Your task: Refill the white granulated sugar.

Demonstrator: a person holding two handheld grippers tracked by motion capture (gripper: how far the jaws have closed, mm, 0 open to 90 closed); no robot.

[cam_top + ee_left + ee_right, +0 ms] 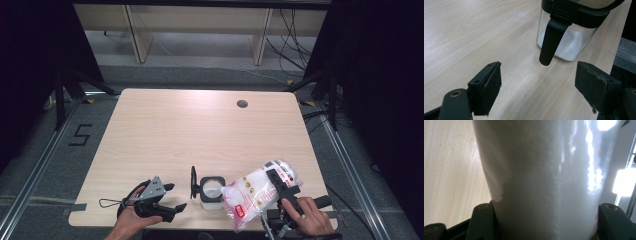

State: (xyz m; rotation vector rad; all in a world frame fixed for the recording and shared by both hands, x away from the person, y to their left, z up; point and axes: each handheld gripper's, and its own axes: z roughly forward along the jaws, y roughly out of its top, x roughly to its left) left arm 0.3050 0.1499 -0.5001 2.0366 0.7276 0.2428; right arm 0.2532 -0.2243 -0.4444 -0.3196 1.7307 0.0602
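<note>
High view: right tool [284, 186] grips bag [252, 196] beside jar [211, 192] near table edge [95, 222]; left tool [172, 196] wide.

Light wooden table [165, 135] on grey floor [35, 165], black curtains [30, 55] flanking.

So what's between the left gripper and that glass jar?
Only bare table: in the left gripper view, the open left gripper faces the jar, touching nothing.

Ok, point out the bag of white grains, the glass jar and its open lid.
bag of white grains [252, 196], high view, middle of the bag.
glass jar [571, 43], left gripper view, clear side wall.
lid [193, 182], high view, upright black disc.
</note>
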